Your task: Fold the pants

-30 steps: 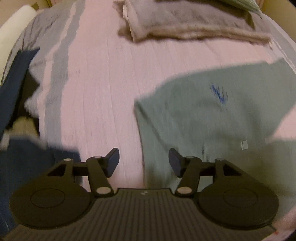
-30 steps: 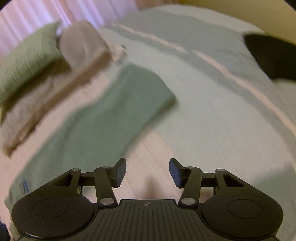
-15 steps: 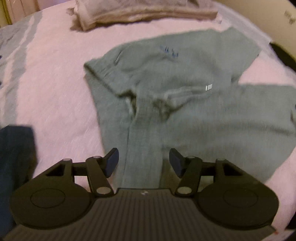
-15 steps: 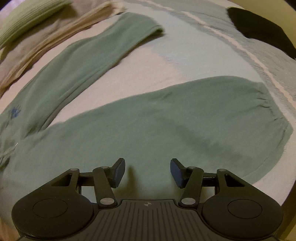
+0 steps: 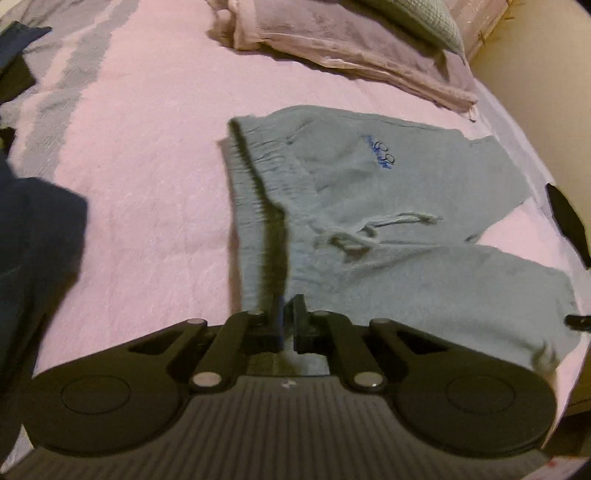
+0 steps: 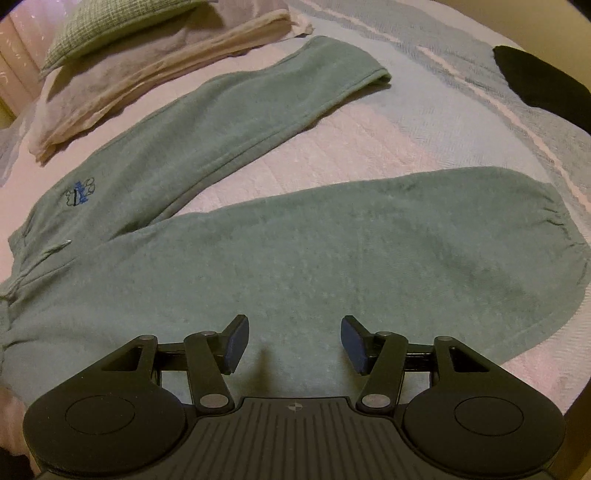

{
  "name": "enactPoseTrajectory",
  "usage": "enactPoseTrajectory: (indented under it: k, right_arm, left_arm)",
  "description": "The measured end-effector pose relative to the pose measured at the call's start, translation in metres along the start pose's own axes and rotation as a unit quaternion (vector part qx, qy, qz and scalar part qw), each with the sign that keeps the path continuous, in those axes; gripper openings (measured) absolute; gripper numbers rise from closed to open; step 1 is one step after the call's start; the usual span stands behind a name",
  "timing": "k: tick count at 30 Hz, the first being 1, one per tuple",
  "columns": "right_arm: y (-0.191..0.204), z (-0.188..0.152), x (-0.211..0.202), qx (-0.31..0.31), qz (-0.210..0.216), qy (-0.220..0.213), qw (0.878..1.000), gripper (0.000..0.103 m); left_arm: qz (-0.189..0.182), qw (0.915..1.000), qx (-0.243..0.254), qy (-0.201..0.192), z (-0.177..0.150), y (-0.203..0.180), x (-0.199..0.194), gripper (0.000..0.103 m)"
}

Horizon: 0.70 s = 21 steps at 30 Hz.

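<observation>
Grey-green sweatpants (image 5: 388, 192) lie spread flat on the pink bedcover (image 5: 147, 147), with a blue logo (image 5: 382, 155) and a loose drawstring (image 5: 369, 229). My left gripper (image 5: 287, 321) is at the near end of the waistband (image 5: 258, 177), and its jaws have closed on the top layer, which stands slightly lifted. In the right wrist view both legs of the sweatpants (image 6: 295, 240) run to the right, the far leg angled away. My right gripper (image 6: 291, 343) hovers open just above the near leg, with nothing between its pads.
Folded beige bedding (image 5: 351, 48) and a green pillow (image 6: 110, 26) sit at the head of the bed. A dark blue garment (image 5: 33, 240) lies to the left of the waistband. A black garment (image 6: 543, 81) lies beyond the leg cuffs. The bed's edge runs near my grippers.
My left gripper came down onto the waistband and went from open to shut on it. My right gripper swept across to sit over the near leg and stayed open.
</observation>
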State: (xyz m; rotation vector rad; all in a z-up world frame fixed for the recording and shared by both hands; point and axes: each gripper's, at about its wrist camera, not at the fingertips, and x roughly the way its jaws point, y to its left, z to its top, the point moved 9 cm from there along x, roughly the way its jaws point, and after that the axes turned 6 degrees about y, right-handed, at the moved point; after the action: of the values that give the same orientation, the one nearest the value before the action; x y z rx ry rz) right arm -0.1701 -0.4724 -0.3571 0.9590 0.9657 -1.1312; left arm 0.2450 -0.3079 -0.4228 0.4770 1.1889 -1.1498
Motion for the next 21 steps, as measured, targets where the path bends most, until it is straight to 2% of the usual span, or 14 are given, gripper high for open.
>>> enactPoseTrajectory:
  k: [1,3,7,9,10,11,13,15,16,17,19,21]
  right_arm:
    - [0.003,0.001,0.004,-0.003,0.004,0.002,1.0,0.053]
    - [0.008,0.002,0.012,-0.008,0.01,0.009,1.0,0.053]
    - [0.032,0.007,0.018,-0.05,0.032,0.005,0.998,0.054]
    - [0.064,0.012,0.022,-0.096,0.056,0.008,0.994,0.054]
    - [0.086,0.016,0.024,-0.123,0.078,0.008,0.989,0.054]
    - [0.115,0.02,0.026,-0.164,0.107,0.01,0.981,0.054]
    - [0.175,0.029,0.027,-0.263,0.158,0.006,0.952,0.054]
    - [0.236,0.037,0.03,-0.371,0.206,0.007,0.905,0.054]
    - [0.266,0.041,0.034,-0.419,0.227,0.015,0.879,0.054]
    - [0.289,0.046,0.041,-0.446,0.233,0.025,0.864,0.054]
    - [0.333,0.059,0.06,-0.483,0.24,0.047,0.841,0.055]
    - [0.375,0.071,0.081,-0.498,0.249,0.063,0.829,0.055]
  left_arm:
    - [0.023,0.9997,0.0,0.004,-0.002,0.007,0.004,0.0]
    - [0.028,0.9992,-0.026,0.013,-0.006,0.024,0.015,0.0]
    - [0.006,0.9987,-0.049,0.012,-0.004,0.037,0.015,0.0]
    - [-0.014,0.9991,-0.04,0.003,0.0,0.03,0.009,0.007]
    - [-0.021,0.9994,-0.028,0.001,0.002,0.025,0.009,0.015]
    - [-0.031,0.9994,-0.015,0.001,0.004,0.017,0.009,0.025]
    - [-0.047,0.9988,0.012,0.006,0.002,0.003,0.01,0.031]
    - [-0.046,0.9982,0.036,0.014,-0.005,-0.008,0.012,0.033]
    - [-0.052,0.9976,0.045,0.014,-0.009,-0.013,0.014,0.037]
    - [-0.048,0.9973,0.052,0.018,-0.013,-0.015,0.017,0.042]
    - [-0.029,0.9967,0.073,0.02,-0.019,-0.018,0.023,0.043]
    - [-0.025,0.9973,0.065,0.026,-0.025,-0.018,0.03,0.044]
